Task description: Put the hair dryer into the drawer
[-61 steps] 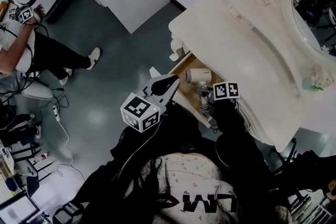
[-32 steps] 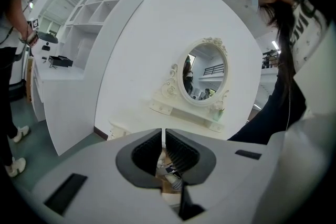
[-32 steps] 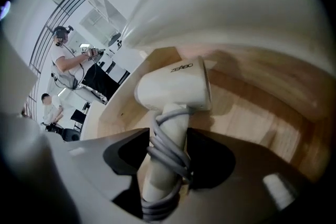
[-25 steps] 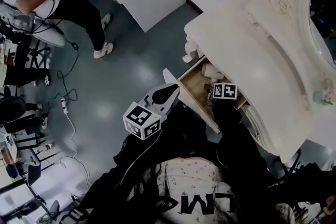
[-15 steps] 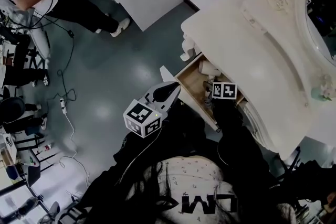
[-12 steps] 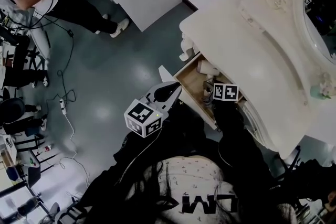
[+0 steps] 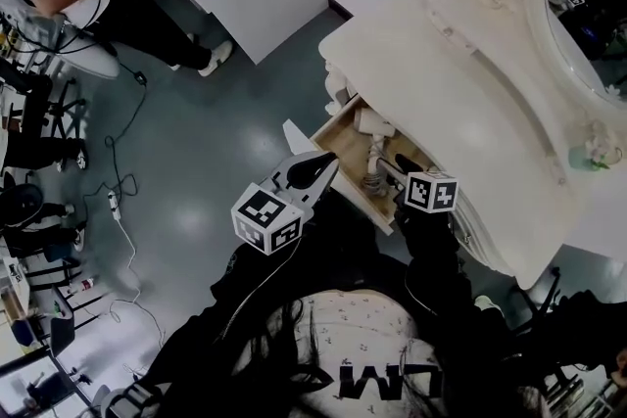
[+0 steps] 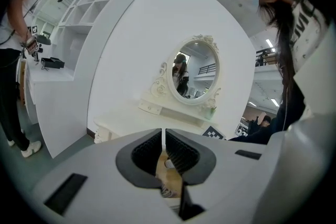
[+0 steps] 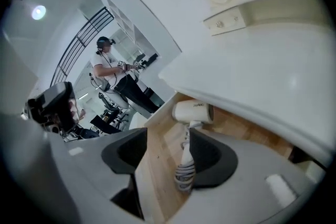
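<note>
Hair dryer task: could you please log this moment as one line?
dryer: lying in open drawer | right gripper: jaws just opened, nothing between, above dryer | left gripper: jaws shut, empty

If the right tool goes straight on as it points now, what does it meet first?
Probably the coiled grey cord of the white hair dryer in the open wooden drawer, seen between the right tool's open jaws. Depth is unclear; the drawer floor could come first.

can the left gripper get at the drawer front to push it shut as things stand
Probably yes: the left gripper, jaws together and empty, hangs just off the open drawer at its front edge, with nothing between them. The hair dryer lies inside, clear of the front.
</note>
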Motion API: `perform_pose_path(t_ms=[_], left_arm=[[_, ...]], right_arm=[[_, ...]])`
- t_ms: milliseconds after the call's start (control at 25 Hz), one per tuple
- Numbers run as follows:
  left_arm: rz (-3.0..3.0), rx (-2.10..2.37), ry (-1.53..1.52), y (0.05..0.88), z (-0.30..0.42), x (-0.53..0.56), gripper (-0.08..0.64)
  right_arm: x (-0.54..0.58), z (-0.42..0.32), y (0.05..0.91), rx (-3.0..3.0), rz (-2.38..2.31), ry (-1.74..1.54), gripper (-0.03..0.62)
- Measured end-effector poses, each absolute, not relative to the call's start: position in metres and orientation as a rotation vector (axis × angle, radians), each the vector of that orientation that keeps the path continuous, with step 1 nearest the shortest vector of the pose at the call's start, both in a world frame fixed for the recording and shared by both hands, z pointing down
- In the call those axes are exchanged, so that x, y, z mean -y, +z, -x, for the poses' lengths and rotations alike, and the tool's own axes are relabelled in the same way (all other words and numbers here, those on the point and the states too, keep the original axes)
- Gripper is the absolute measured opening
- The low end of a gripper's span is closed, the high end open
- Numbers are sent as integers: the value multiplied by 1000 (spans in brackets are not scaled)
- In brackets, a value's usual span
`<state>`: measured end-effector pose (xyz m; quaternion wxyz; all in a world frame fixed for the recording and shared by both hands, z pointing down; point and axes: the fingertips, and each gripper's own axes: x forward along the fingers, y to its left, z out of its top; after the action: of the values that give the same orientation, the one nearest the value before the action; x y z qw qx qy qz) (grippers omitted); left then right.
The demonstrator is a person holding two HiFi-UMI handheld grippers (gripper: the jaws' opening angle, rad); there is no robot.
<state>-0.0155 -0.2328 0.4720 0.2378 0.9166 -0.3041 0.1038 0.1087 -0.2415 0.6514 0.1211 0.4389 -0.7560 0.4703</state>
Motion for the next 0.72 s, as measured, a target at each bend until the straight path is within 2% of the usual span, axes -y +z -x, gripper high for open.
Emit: perform_pose_path(t_ms=[320, 720], left_arm=[[-2534, 835, 287, 465, -6, 216, 2], [-2566, 865, 268, 453, -32, 182, 2]], right_arm=[[224, -107, 567, 2472, -1279, 1174, 262], [179, -116, 487, 2692, -1278, 1269, 261]])
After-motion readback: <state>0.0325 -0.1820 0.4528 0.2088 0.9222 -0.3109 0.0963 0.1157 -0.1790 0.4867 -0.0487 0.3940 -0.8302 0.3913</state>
